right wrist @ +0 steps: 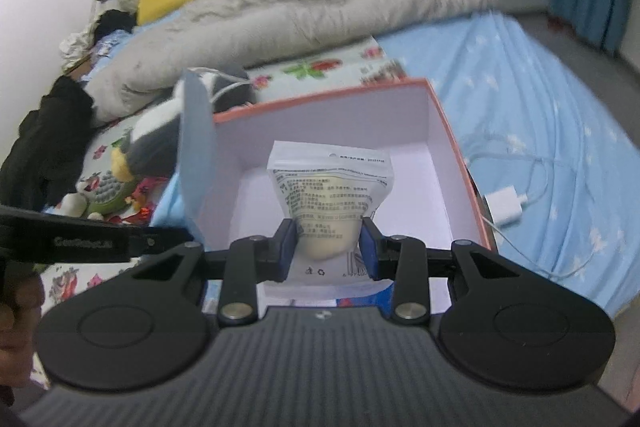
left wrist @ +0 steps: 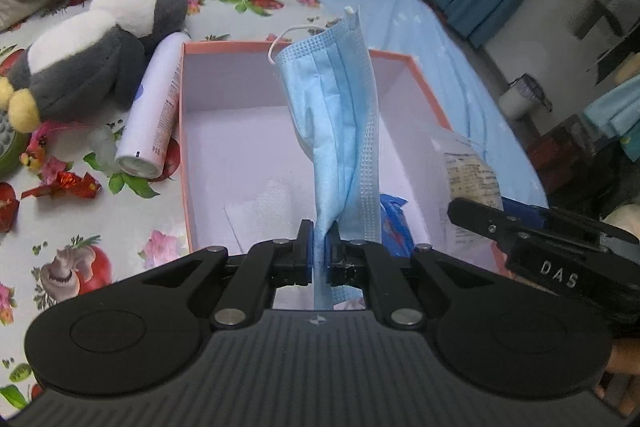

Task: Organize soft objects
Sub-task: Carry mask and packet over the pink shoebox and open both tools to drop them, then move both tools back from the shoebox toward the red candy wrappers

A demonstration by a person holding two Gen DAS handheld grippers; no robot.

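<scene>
While both loads hang over the open box [left wrist: 192,155]: mask and pouch carried in together.

Left gripper [left wrist: 319,251] pinched tight on the lower end of a blue face mask [left wrist: 340,115], mask standing up over the box middle, ear loop free at 12 o'clock. Right gripper [right wrist: 329,247] part closed, pads pressing a white printed pouch [right wrist: 328,183] above the box floor; seen from the left wrist at 3 o'clock. Tissue and a blue packet already inside. Plush penguin [left wrist: 92,47] and spray can [left wrist: 154,107] outside at 9 to 10 o'clock. Risks, judged: loop snagging the salmon rim; limp mask draping over the wall if let go near the edge; grippers crowding each other.
</scene>
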